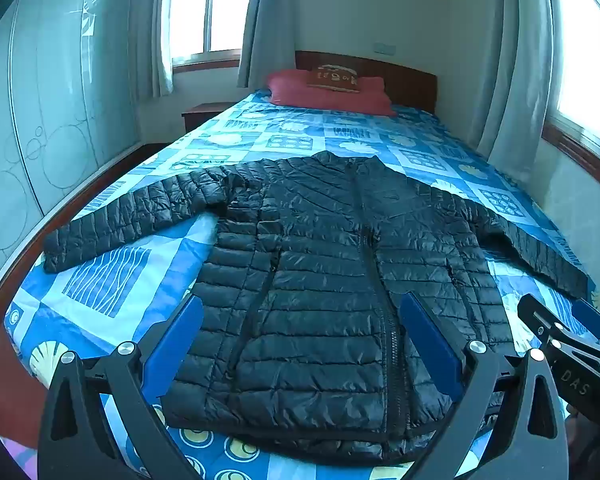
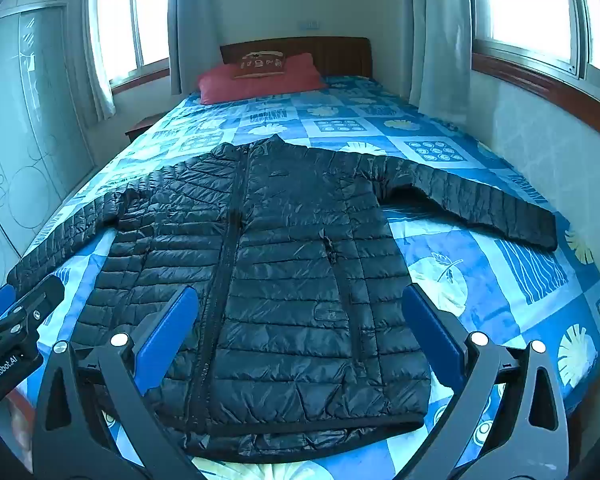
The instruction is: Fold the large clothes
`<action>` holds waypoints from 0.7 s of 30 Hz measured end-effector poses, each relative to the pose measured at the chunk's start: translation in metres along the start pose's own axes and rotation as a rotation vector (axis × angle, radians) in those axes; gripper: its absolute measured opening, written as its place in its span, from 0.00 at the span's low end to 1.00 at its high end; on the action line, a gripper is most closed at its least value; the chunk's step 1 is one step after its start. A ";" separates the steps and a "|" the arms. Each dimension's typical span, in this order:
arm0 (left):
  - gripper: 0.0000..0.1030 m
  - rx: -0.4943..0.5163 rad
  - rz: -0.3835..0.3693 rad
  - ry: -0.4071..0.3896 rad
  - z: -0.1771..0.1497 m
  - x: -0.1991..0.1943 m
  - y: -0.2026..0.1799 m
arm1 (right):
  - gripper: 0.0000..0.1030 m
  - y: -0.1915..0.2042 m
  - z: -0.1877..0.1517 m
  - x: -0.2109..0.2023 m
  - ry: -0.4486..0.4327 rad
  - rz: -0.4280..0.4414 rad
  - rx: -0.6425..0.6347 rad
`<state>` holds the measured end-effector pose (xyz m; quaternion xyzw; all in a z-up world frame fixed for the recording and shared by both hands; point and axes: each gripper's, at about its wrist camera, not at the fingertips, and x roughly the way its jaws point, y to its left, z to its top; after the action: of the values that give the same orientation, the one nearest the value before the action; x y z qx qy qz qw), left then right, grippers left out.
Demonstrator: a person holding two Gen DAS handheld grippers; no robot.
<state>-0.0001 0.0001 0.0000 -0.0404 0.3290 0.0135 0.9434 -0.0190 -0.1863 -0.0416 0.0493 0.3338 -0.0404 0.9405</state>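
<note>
A black quilted puffer jacket [image 1: 320,264] lies flat and zipped on the bed, front up, collar toward the headboard, both sleeves spread sideways. It also shows in the right wrist view [image 2: 284,264]. My left gripper [image 1: 302,312] is open and empty, hovering above the jacket's hem, its blue fingers [image 1: 176,344] wide apart. My right gripper [image 2: 300,304] is open and empty above the hem on the right half. Each gripper shows at the other view's edge: the right one [image 1: 572,344] and the left one [image 2: 16,320].
The bed [image 1: 112,280] has a blue patterned sheet [image 2: 500,280], a red pillow [image 1: 328,92] and a wooden headboard [image 2: 332,52]. A wardrobe [image 1: 52,120] stands on the left, a nightstand [image 1: 204,114] by it. Wall, windows and curtains [image 2: 440,40] run along the right.
</note>
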 end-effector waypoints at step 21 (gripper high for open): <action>0.95 0.002 -0.001 0.001 0.000 0.000 0.000 | 0.98 0.001 0.000 0.000 -0.003 0.002 -0.002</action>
<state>-0.0001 0.0000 -0.0001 -0.0397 0.3297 0.0129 0.9432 -0.0191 -0.1852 -0.0415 0.0487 0.3322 -0.0391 0.9411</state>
